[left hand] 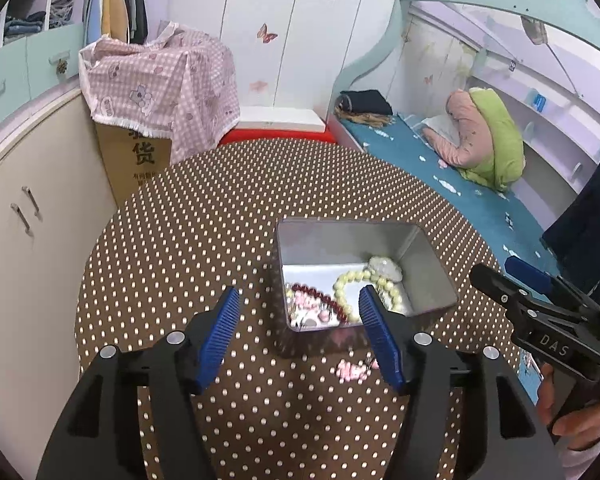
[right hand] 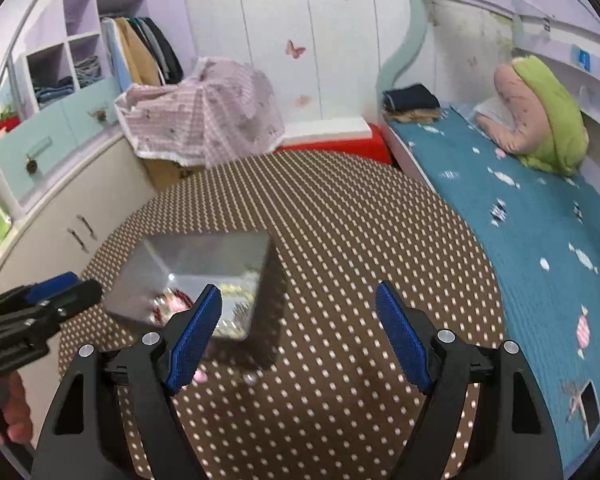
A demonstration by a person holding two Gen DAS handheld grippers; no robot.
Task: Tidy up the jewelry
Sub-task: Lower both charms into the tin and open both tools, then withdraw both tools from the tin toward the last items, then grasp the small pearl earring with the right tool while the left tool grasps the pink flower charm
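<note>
A silver metal tin [left hand: 432,280] stands on the brown polka-dot table [left hand: 204,240]. Inside lie a cream bead bracelet [left hand: 350,284], a dark red bead bracelet [left hand: 320,298] and a pale stone piece [left hand: 386,266]. A small pink item [left hand: 350,370] lies on the table in front of the tin. My left gripper [left hand: 300,312] is open and empty, just in front of the tin. My right gripper [right hand: 300,312] is open and empty, to the right of the tin [right hand: 148,280]; it also shows in the left wrist view [left hand: 496,276].
A teal bed [left hand: 452,172] with a green and pink pillow [left hand: 484,136] runs along the table's right. A cardboard box under a pink checked cloth [left hand: 160,84] and a red box [left hand: 276,136] stand behind the table. Cream cabinets [left hand: 28,216] are at left.
</note>
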